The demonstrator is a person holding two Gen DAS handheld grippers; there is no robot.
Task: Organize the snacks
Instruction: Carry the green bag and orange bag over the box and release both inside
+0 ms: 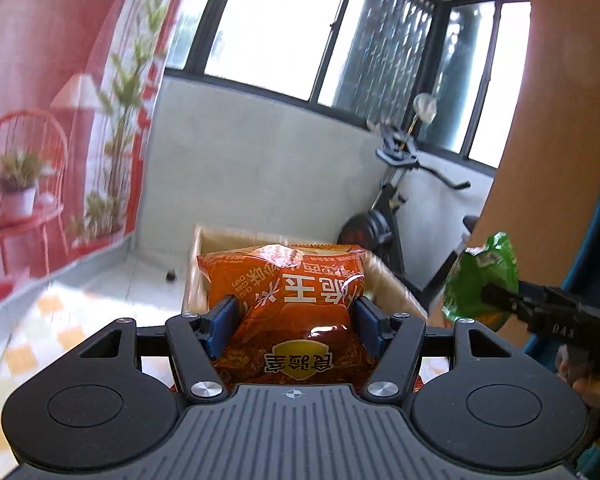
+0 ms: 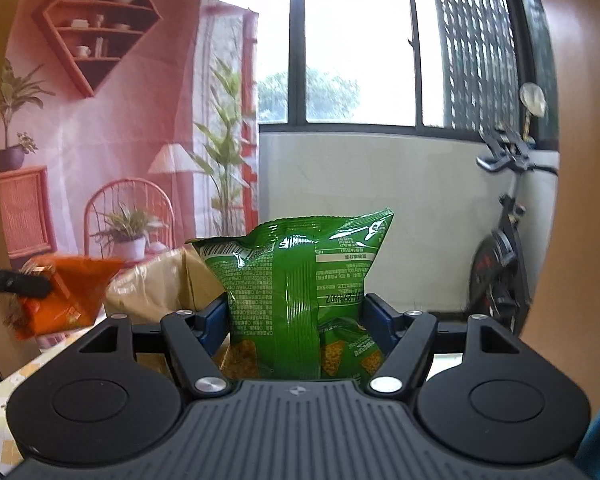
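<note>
Backdrop: a printed pink room-scene backdrop (image 2: 112, 120) hangs at far left, showing shelves, a lamp and potted plants.
Left gripper: the left gripper (image 1: 296, 322) has its blue pads pressed against both sides of an orange corn chips bag (image 1: 296, 304), which is held off the surface.
Orange bag position: in the left wrist view it sits in front of the open cardboard box (image 1: 204, 248); from the right wrist view it shows blurred at the left edge, beside the box.
Cardboard box: the open-topped box stands on a surface with a yellow-and-white checked cloth (image 1: 24, 344), between the two bags.
Right gripper: the right gripper (image 2: 296, 324) clamps a green chips bag (image 2: 300, 280), back panel toward the camera, upright and in front of the box's right part.
Window: a dark-framed window (image 2: 356, 52) fills the back wall.
Exercise bike: a black exercise bike (image 2: 504, 248) stands at far right beneath the window.
</note>
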